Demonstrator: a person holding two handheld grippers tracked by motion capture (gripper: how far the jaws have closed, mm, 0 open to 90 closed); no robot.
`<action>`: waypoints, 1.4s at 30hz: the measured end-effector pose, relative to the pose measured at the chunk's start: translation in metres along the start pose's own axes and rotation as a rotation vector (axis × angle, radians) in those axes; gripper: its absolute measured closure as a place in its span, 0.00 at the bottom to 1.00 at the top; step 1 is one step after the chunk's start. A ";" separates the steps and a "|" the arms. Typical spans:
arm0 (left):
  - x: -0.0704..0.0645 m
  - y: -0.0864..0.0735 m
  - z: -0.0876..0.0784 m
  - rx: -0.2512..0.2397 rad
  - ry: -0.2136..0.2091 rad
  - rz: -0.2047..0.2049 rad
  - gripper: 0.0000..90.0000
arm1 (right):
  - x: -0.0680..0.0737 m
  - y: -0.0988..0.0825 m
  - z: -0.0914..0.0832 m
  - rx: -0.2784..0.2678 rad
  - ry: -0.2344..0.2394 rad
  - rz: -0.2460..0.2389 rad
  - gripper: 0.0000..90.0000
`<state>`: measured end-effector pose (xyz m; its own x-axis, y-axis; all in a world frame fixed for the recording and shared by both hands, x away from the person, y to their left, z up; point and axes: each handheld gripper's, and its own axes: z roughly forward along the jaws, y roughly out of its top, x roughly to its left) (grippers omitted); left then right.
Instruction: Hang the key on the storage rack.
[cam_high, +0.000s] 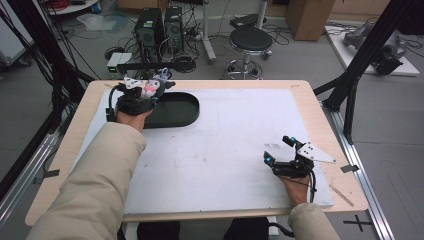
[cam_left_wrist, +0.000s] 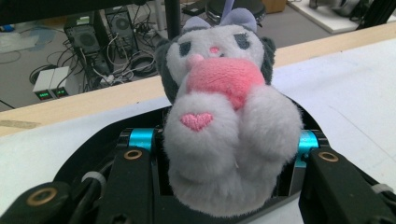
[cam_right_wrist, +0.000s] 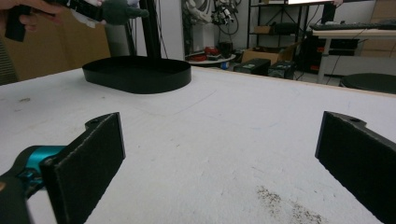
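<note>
A person's left gripper clamps a grey plush toy with a pink heart, holding it above the left end of a black oval tray at the far left of the white counter. The right gripper rests near the right edge, jaws wide and empty.
</note>
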<state>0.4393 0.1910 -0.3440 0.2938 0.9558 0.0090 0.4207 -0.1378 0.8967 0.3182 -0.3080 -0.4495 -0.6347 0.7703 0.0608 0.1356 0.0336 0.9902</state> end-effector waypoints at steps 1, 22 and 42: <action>0.000 -0.001 0.002 0.005 0.002 0.001 0.62 | 0.000 0.000 0.000 -0.001 -0.002 -0.001 0.01; 0.007 -0.001 0.021 0.011 -0.032 -0.052 0.50 | 0.000 0.000 0.000 0.003 -0.009 0.010 0.01; 0.048 -0.060 -0.076 -0.183 -0.348 0.043 0.02 | -0.002 0.000 0.001 0.009 -0.023 0.029 0.01</action>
<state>0.3626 0.2645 -0.3637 0.5945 0.8006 -0.0746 0.2515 -0.0970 0.9630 0.3200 -0.3087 -0.4496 -0.6131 0.7852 0.0868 0.1612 0.0168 0.9868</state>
